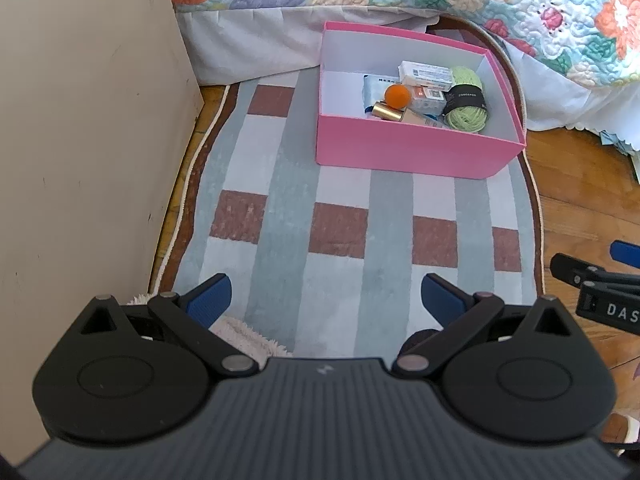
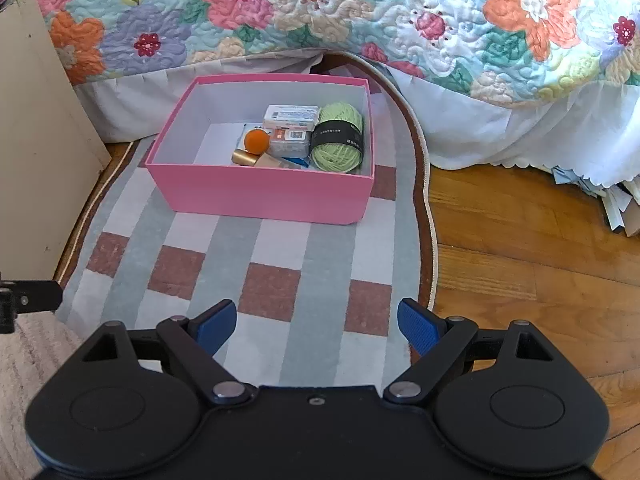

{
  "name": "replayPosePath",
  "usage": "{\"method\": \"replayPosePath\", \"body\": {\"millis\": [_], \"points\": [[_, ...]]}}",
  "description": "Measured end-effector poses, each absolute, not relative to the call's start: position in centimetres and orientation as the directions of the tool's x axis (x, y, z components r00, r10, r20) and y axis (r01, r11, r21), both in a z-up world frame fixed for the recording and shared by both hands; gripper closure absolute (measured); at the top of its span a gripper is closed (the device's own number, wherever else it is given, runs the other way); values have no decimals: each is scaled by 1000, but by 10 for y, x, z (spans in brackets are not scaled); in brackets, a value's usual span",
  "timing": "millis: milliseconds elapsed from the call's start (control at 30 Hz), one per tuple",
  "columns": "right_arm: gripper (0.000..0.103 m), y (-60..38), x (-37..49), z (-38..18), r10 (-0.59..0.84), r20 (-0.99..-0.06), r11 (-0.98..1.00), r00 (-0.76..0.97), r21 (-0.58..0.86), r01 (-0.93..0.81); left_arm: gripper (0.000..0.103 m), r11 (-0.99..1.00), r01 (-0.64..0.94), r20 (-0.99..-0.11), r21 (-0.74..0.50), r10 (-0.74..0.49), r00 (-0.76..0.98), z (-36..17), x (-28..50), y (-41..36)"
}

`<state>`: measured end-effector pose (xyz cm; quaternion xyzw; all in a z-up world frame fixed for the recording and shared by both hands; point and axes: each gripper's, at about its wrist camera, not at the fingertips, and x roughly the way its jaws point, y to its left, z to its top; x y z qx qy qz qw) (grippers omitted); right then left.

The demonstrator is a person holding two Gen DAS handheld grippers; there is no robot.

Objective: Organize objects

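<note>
A pink box [image 1: 404, 148] [image 2: 264, 192] stands on a checked rug near the bed. Inside lie a green yarn ball [image 1: 466, 100] [image 2: 338, 138], an orange ball [image 1: 397, 95] [image 2: 257, 140], a gold-capped tube [image 1: 390, 112] [image 2: 256, 159], a white packet [image 1: 426, 74] [image 2: 291, 116] and other small packs. My left gripper [image 1: 326, 300] is open and empty, low over the rug, well short of the box. My right gripper [image 2: 316, 326] is open and empty, also short of the box; its fingers show at the right edge of the left wrist view [image 1: 592, 280].
The checked rug [image 1: 340, 208] [image 2: 280, 280] lies on a wooden floor [image 2: 520, 260]. A beige cabinet side [image 1: 80, 120] [image 2: 36, 152] stands at the left. A floral bedspread [image 2: 360, 12] hangs behind the box. Fluffy slippers [image 1: 244, 332] lie under the left gripper.
</note>
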<state>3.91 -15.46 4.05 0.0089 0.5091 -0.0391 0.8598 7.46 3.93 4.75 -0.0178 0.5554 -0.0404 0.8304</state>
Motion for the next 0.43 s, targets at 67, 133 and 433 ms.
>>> {"method": "replayPosePath", "body": {"millis": [67, 133, 433], "points": [[13, -154, 38, 41, -57, -875, 997, 481, -24, 75, 0, 996, 42, -919, -78, -89, 385, 47, 74, 40], [13, -154, 38, 42, -56, -874, 997, 483, -24, 74, 0, 996, 41, -917, -74, -84, 391, 48, 74, 41], [13, -156, 37, 42, -57, -873, 997, 484, -23, 76, 0, 998, 46, -915, -52, -66, 397, 49, 74, 41]]}}
